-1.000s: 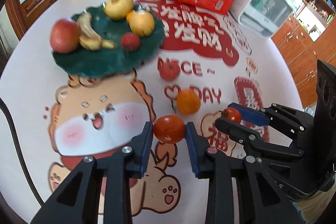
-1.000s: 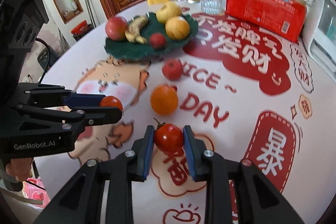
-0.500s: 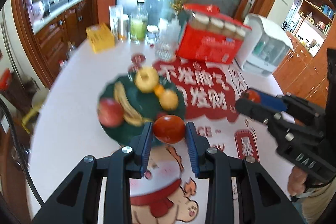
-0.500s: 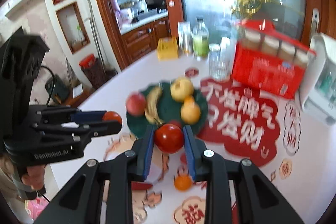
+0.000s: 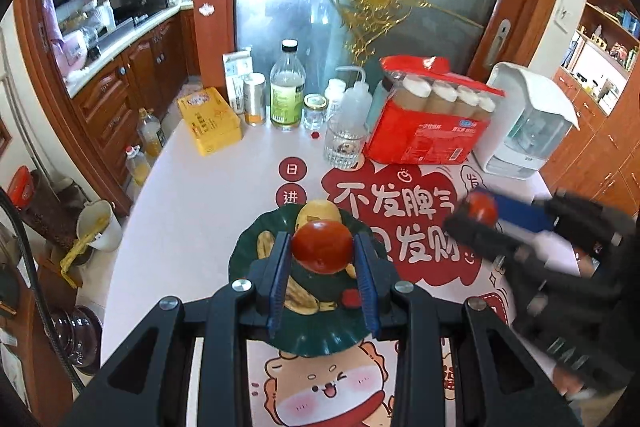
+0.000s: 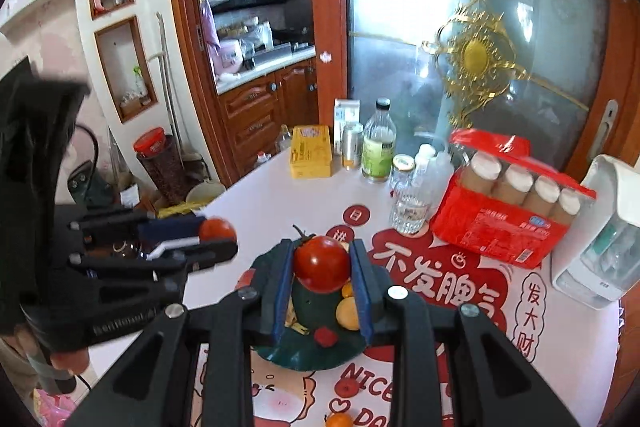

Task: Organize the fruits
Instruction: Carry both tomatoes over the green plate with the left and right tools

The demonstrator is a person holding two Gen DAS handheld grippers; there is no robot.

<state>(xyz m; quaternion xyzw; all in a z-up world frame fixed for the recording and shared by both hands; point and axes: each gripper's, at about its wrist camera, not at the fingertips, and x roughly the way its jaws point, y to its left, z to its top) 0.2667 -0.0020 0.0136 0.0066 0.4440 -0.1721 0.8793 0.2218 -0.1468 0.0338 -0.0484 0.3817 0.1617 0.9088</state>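
Observation:
My left gripper (image 5: pixel 322 247) is shut on a red tomato (image 5: pixel 322 246) and holds it in the air above the dark green leaf-shaped plate (image 5: pixel 320 341). My right gripper (image 6: pixel 322 263) is shut on a stemmed red tomato (image 6: pixel 322 263), also raised over the plate (image 6: pixel 308 357). The plate holds a banana (image 5: pixel 296 297), a yellow pear (image 5: pixel 318 213), a small red fruit (image 5: pixel 351 298) and a yellow fruit (image 6: pixel 347 313). A red fruit (image 6: pixel 347 386) and an orange (image 6: pixel 339 419) lie on the tablecloth in front of the plate. Each gripper shows in the other's view.
At the table's far side stand a yellow tin (image 5: pixel 209 126), a glass bottle (image 5: pixel 286 93), a can, jars, a drinking glass (image 5: pixel 345 146), a red pack of bottles (image 5: pixel 430 119) and a white appliance (image 5: pixel 532 125). Cabinets and a bucket (image 5: pixel 98 225) lie past the left edge.
Both grippers have risen from the tablecloth with their tomatoes and moved forward over the green plate. The view now tilts up toward the door.

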